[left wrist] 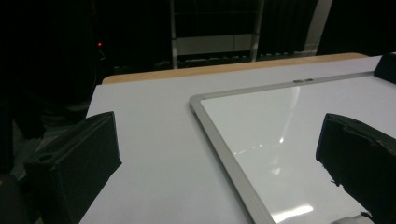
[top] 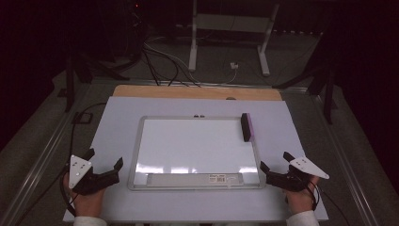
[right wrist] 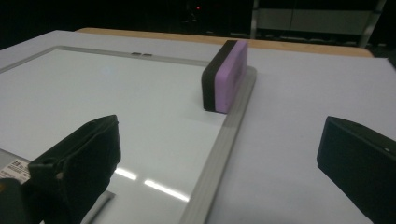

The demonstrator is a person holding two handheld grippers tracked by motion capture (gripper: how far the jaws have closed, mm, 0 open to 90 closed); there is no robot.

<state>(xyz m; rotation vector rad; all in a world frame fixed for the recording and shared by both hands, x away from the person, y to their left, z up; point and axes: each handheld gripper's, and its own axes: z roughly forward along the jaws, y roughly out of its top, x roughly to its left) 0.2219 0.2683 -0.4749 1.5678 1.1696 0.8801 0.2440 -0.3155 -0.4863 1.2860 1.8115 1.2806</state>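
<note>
A blank whiteboard (top: 195,146) with a silver frame lies flat in the middle of the white table. A purple eraser with a black felt side (top: 246,126) stands on edge at the board's far right corner; in the right gripper view the eraser (right wrist: 225,76) is ahead, against the frame (right wrist: 231,133). My left gripper (top: 103,160) rests open at the board's near left corner, jaws wide and holding nothing. My right gripper (top: 275,161) sits open at the near right corner, also holding nothing. The left gripper view shows the board's left frame edge (left wrist: 224,151) between the jaws.
The white tabletop (top: 117,117) has a wooden strip (top: 197,92) along its far edge. Beyond it stand a metal table frame (top: 230,42) and loose cables (top: 164,61) on the floor. A labelled tray (top: 195,179) runs along the board's near edge.
</note>
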